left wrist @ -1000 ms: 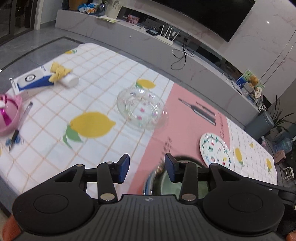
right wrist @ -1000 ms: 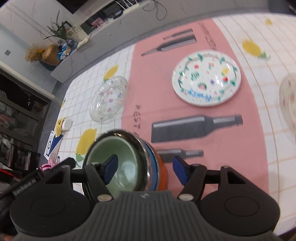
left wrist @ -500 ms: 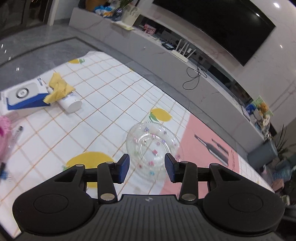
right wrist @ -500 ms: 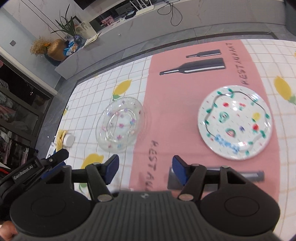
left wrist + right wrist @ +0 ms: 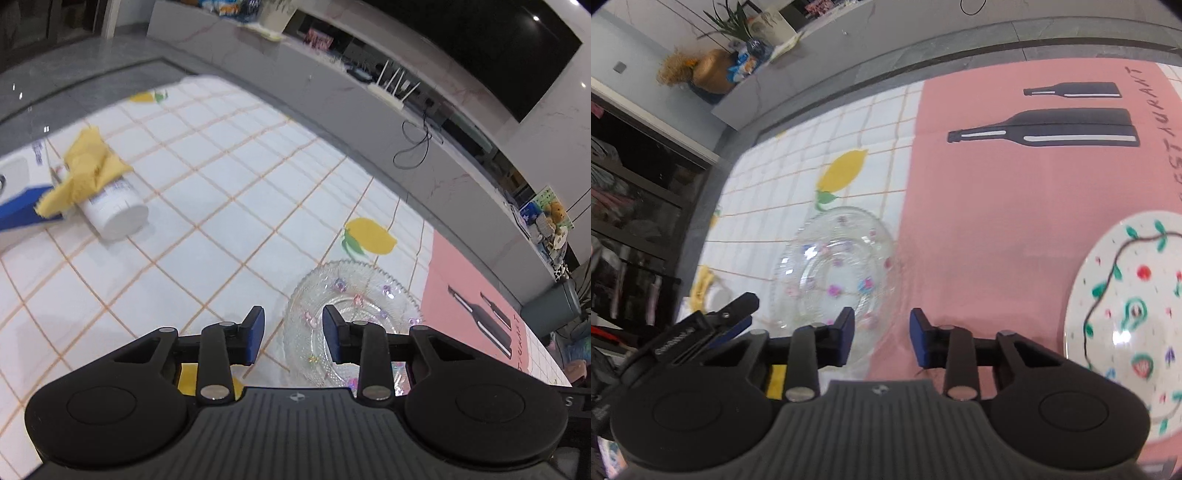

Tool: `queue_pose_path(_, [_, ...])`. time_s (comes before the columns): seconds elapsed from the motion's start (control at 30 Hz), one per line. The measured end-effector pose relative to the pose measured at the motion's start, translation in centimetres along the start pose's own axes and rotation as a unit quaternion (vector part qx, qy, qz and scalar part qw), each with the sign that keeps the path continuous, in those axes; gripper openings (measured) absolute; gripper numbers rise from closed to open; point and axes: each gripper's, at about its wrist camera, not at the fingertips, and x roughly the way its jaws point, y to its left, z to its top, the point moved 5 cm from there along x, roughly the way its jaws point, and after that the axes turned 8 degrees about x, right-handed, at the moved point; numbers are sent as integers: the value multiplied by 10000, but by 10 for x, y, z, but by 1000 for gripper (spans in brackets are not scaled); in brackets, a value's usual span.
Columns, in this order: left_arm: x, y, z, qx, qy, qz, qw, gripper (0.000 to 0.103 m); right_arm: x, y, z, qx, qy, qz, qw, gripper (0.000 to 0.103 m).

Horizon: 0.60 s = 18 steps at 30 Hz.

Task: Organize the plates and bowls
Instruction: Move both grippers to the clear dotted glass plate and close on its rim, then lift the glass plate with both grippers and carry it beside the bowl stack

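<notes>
Tablecloth (image 5: 229,206) is soft and loose; we judge a dragging rim could pucker it and slide the dish.

Glass plate (image 5: 351,317) straddles the check-to-pink seam. It is thin, clear and slick, so a shallow bite may slip or chip the scalloped edge.

Left gripper (image 5: 291,338): jaws closing, parted, the plate's left rim between them; no contact that we can make out.

Right gripper (image 5: 881,341): jaws closing, parted, the plate's near-right rim just beneath; painted plate (image 5: 1130,314) well to its right.
</notes>
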Motion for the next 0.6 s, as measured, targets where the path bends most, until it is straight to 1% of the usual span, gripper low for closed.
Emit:
queue_pose_path(0.03, [3,0,-1,2,55,-36,10000,38,4,-2,1,19,10,-8,10000,30])
queue_pose_path(0.07, [5,1,-2,17,93,-46,9999,36,7,-3,1,16,27,-17,10000,26])
queue_pose_path(0.13, [11,2,-2,-5,158,-39,9999,29,15,-6,2,-9,52,-23,10000,22])
queue_pose_path(0.17, [14,3,-3,-22,196,-48,9998,27,18,-7,2,-5,52,-44,10000,20])
queue_pose_path(0.2, [16,5,-3,-54,226,-50,9997,26,21,-9,2,24,47,-19,10000,19])
queue_pose_path(0.23, [18,6,-4,-71,256,-46,9996,23,22,-10,3,75,21,49,10000,17])
queue_pose_path(0.27, [20,5,-4,-42,234,-34,9997,20,23,-10,3,128,-1,106,9999,16])
queue_pose_path(0.33, [21,5,-4,-24,196,-42,9998,17,25,-11,4,256,-6,220,9994,16])
queue_pose_path(0.4, [22,5,-5,-103,191,-143,9997,13,28,-12,5,385,38,316,9988,12])
queue_pose_path(0.43, [22,5,-5,-147,185,-153,9996,13,29,-12,4,431,73,313,9986,6])
queue_pose_path(0.53, [21,3,-5,-24,181,-112,9998,12,28,-10,3,424,8,272,9987,6])
queue_pose_path(0.6, [18,3,-5,-55,150,-181,9997,10,27,-9,3,350,6,208,9992,6])
